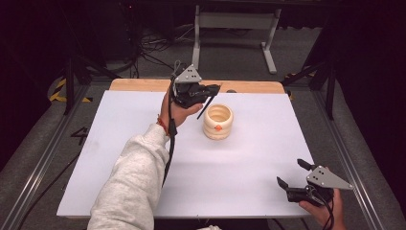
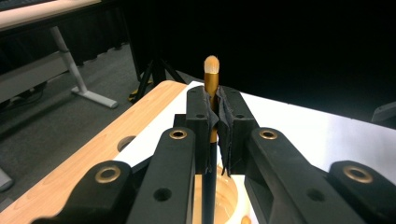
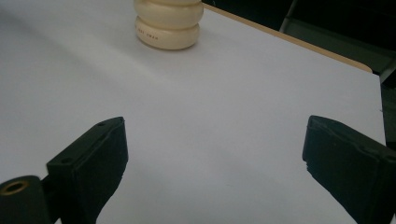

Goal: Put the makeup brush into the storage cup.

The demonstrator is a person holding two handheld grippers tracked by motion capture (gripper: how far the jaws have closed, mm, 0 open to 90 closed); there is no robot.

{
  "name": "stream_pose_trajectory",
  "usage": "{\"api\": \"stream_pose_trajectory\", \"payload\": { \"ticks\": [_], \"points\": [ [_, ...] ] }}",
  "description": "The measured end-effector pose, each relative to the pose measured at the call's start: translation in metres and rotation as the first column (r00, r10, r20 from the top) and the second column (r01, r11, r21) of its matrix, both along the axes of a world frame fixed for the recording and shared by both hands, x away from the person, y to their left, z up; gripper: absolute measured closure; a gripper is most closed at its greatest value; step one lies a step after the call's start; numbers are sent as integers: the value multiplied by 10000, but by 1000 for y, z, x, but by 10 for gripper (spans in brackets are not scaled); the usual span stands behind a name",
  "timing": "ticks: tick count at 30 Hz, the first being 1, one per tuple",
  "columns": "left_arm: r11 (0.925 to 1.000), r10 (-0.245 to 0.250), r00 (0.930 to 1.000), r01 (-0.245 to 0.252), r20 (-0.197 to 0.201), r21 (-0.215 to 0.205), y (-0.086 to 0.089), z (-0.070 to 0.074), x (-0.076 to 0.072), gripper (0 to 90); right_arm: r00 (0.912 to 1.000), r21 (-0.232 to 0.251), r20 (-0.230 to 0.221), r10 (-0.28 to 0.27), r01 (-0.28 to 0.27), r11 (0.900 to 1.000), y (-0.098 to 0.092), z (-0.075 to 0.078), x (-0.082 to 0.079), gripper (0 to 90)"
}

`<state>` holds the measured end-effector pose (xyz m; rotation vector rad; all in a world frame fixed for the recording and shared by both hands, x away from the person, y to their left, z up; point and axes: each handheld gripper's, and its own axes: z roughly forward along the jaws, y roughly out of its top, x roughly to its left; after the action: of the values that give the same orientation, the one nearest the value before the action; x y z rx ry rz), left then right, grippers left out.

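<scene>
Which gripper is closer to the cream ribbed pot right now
The left. The left gripper, shut on a brush, hovers just beside and above the cream pot. The right gripper sits open near the table's front right corner, well away from it.

Small, unreadable print on the cream holder (image 3: 168, 23).

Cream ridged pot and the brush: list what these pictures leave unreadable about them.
- Pot's inside: in the left gripper view the left gripper and the bottom edge hide most of the cream ridged pot.
- Pot's top: cut off by the upper edge of the right gripper view; its printed line there is too small to read.
- Brush lower end: in the high view too thin and dark to tell whether it touches the pot.
</scene>
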<state>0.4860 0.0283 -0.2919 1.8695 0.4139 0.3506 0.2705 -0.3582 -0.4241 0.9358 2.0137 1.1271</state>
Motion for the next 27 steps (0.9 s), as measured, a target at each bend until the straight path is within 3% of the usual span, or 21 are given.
{"api": "stream_pose_trajectory", "payload": {
  "ticks": [27],
  "points": [
    [9996, -193, 9996, 189, -214, -190, -38, -8, 31, 839, 10000, 78, -23, -43, 44, 10000, -3, -1, -1, 76]
  ]
}}
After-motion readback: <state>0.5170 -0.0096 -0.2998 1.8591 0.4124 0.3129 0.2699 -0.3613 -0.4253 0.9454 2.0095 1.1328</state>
